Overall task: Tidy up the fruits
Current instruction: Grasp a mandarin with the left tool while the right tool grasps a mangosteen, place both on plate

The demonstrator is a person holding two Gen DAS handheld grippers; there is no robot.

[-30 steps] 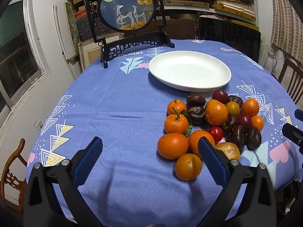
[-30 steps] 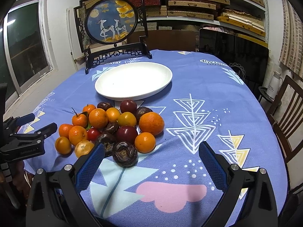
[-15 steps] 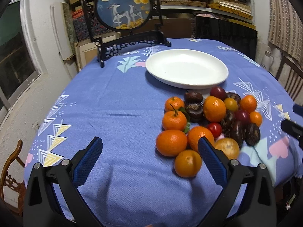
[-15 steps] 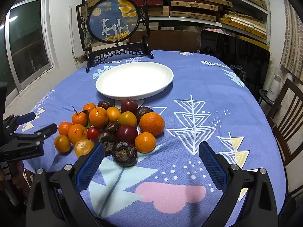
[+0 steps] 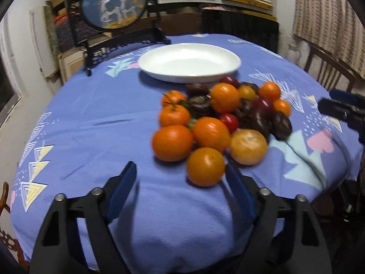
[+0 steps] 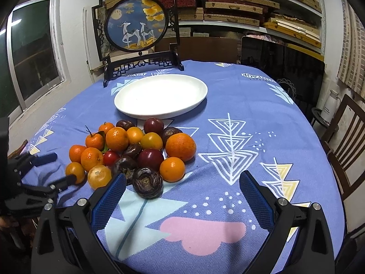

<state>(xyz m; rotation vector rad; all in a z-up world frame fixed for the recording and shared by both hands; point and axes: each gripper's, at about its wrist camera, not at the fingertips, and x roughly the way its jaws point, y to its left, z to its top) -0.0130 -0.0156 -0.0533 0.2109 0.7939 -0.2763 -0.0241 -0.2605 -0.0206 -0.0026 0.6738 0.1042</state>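
Note:
A pile of fruit lies on the blue tablecloth: oranges, dark wrinkled fruits, red plums and a small red tomato. The nearest orange (image 5: 205,166) sits just ahead of my left gripper (image 5: 181,183), which is open and empty, its right finger close beside that orange. The pile also shows in the right wrist view, where a dark wrinkled fruit (image 6: 147,182) lies nearest my right gripper (image 6: 182,194), open and empty. An empty white plate (image 5: 189,62) (image 6: 160,94) stands behind the pile.
A round painted screen on a black stand (image 6: 136,25) stands at the table's back. Wooden chairs (image 6: 344,137) stand at the right. Shelves of boxes fill the wall behind. The left gripper (image 6: 48,171) shows at the left of the right wrist view.
My left gripper has moved forward and down toward the near oranges; the fruit now looks larger and closer. My right gripper has edged slightly forward toward the pile. Both stay open.

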